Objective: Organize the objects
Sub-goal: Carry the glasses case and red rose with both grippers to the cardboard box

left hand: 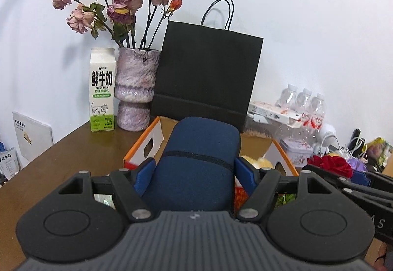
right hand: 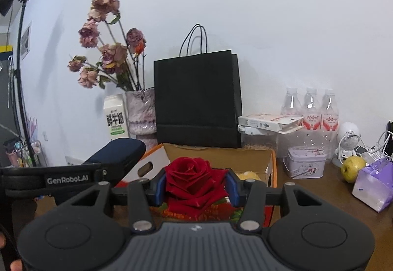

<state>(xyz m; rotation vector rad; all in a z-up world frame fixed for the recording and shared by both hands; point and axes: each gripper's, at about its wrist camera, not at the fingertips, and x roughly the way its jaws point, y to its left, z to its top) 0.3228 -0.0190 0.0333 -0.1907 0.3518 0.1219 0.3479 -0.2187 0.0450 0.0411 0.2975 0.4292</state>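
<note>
My left gripper (left hand: 195,174) is shut on a dark blue oblong case (left hand: 199,160), which sticks out forward between the blue pads above an open cardboard box (left hand: 152,138) with orange edges. In the right wrist view the same blue case (right hand: 118,150) shows at the left, held up over the box. My right gripper (right hand: 195,187) is shut on a red rose bloom (right hand: 191,180), also over the cardboard box (right hand: 270,167). The red rose (left hand: 331,165) and part of the right gripper appear at the right edge of the left wrist view. A yellowish fruit lies inside the box, mostly hidden.
Behind the box stand a black paper bag (left hand: 208,74), a purple vase of dried roses (left hand: 136,89) and a milk carton (left hand: 102,89). To the right are water bottles (right hand: 310,108), a flat white box (right hand: 270,122), a small tin (right hand: 305,161), a green-yellow fruit (right hand: 353,167), a purple packet (right hand: 373,185) and cables.
</note>
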